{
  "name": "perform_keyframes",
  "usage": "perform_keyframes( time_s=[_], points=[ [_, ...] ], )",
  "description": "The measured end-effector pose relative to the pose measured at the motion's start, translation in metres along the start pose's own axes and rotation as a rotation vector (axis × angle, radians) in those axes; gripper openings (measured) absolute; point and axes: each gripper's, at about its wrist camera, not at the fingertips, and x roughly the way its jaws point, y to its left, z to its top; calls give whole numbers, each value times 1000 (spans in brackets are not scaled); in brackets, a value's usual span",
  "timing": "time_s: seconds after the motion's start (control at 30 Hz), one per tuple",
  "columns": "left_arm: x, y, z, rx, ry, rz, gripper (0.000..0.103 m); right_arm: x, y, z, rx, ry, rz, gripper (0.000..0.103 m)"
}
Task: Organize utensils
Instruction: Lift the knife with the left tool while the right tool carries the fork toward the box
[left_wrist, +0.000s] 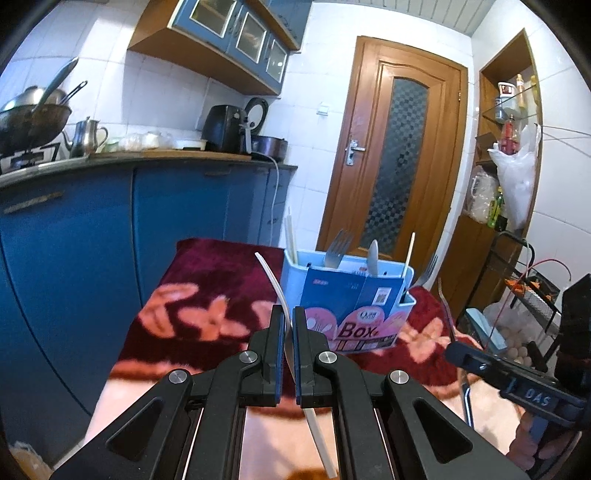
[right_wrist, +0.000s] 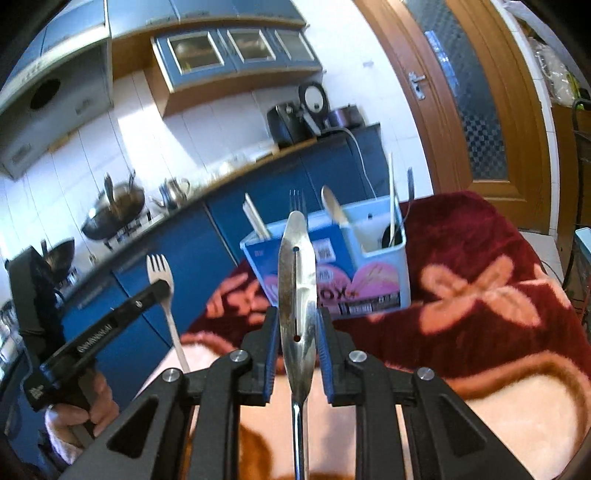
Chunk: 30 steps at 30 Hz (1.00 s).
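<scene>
Fork (right_wrist: 159, 271), white, edge-on in the clamped left gripper (left_wrist: 289, 317); slotted steel spoon (right_wrist: 297, 280) pinched in the right gripper (right_wrist: 297, 321), above the blanket (right_wrist: 480, 295). Beyond, the blue box (left_wrist: 347, 295) holds forks, spoon, chopsticks

Utensil holder: one light blue box (left_wrist: 291, 275) with a printed card sleeve on its front, standing on the red floral blanket (left_wrist: 207, 280). Forks: three counted in the left wrist view, one upright in the box (left_wrist: 337, 248), one leaning at the box's right end (left_wrist: 428, 271), and one white plastic fork (left_wrist: 275, 286) clamped in the left gripper (left_wrist: 289, 325). Spoons: one in the box (left_wrist: 373, 258). Chopstick-like sticks: a pale pair at the box's left end (left_wrist: 290, 236) and one single stick (left_wrist: 409, 254) toward the right. Slotted metal utensils: one (right_wrist: 297, 280), between the fingers of the right gripper (right_wrist: 297, 332). Grippers: two.
</scene>
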Motion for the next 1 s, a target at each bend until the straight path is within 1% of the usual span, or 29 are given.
perform_keyframes(
  time_s=[0.13, 0.3, 0.47, 0.6, 0.87, 1.0],
  points=[
    [5, -8, 13, 18, -23, 4, 4, -4, -8, 7, 20, -36, 13, 21],
    [13, -19, 31, 57, -64, 9, 4, -6, -17, 15, 29, -65, 11, 21],
    [22, -27, 46, 70, -88, 15, 4, -7, -25, 19, 39, -86, 10, 22],
    [28, -32, 61, 83, -130, 23, 4, -7, -30, 23, 46, -98, 11, 22],
    [49, -39, 91, 98, -227, 67, 4, -1, -41, 27, 59, -109, 13, 22],
    [59, -41, 100, 106, -262, 90, 4, 1, -46, 29, 65, -112, 10, 22]
  ],
)
